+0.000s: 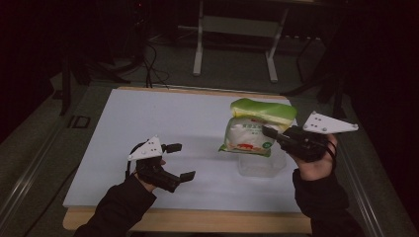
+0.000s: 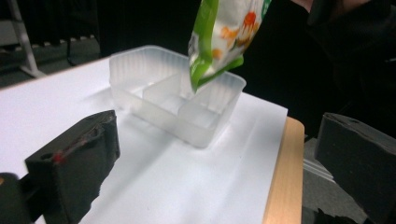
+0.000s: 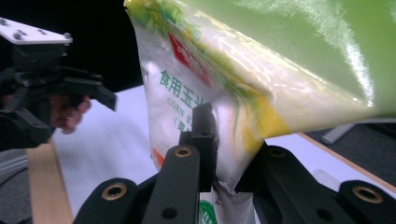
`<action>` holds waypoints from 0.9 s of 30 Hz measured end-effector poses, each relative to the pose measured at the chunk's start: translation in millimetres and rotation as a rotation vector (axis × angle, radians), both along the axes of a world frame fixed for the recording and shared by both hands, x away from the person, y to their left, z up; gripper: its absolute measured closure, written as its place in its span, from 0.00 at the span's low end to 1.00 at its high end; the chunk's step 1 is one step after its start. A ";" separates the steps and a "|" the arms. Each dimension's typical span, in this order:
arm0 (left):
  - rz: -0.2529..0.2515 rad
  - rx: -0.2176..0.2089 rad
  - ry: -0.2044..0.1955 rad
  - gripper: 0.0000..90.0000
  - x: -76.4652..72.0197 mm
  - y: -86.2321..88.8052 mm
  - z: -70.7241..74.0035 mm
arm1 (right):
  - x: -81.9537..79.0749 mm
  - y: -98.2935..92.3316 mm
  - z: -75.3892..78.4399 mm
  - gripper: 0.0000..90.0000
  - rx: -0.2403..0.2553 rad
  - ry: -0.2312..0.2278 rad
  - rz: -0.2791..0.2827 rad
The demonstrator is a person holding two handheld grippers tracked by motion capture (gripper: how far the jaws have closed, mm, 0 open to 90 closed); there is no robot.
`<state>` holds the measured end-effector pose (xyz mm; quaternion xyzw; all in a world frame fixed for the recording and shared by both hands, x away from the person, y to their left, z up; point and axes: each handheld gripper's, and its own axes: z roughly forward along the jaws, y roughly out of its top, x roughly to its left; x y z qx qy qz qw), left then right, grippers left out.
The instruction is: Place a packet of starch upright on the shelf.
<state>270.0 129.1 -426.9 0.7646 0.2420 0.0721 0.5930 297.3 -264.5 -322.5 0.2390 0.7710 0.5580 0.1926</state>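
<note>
Your left gripper [image 1: 179, 161] has its jaws wide apart with nothing between them. Well off to its right, your right gripper [image 1: 271, 132] squeezes the green and white bag [image 1: 252, 129], holding it just above the clear box [image 2: 175, 100].

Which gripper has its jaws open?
The left gripper: jaws spread wide, nothing between them. The right gripper is clamped on the green-and-white bag.

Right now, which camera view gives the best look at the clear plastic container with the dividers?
The left gripper view: the clear container sits unobstructed there, its inner dividers and rim plain, with the bag's corner hanging over it. In the high view the container is a faint shape half hidden under the bag. In the right gripper view the bag blocks that area.
</note>
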 end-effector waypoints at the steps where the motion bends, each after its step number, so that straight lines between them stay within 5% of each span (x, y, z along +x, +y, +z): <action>1: 0.000 0.000 0.000 0.00 0.0 0.0 0.0 | 1.1 -4.2 -1.2 0.92 -0.002 0.002 -0.008; 9: 0.019 0.022 0.017 0.00 -3.8 2.8 -19.3 | 13.6 -33.4 -20.7 0.92 -0.024 0.029 -0.037; 15: 0.024 -0.009 0.017 0.00 -4.2 4.2 -22.5 | 19.4 -47.5 -28.2 0.92 -0.051 0.057 -0.064; 24: 0.008 -0.006 0.007 0.00 -5.9 -0.7 -23.7 | 24.9 -44.0 -37.2 0.92 -0.135 0.076 -0.098; 27: 0.005 -0.004 0.005 0.00 -6.2 -0.9 -24.4 | 27.8 -34.2 -44.5 0.92 -0.201 0.072 -0.104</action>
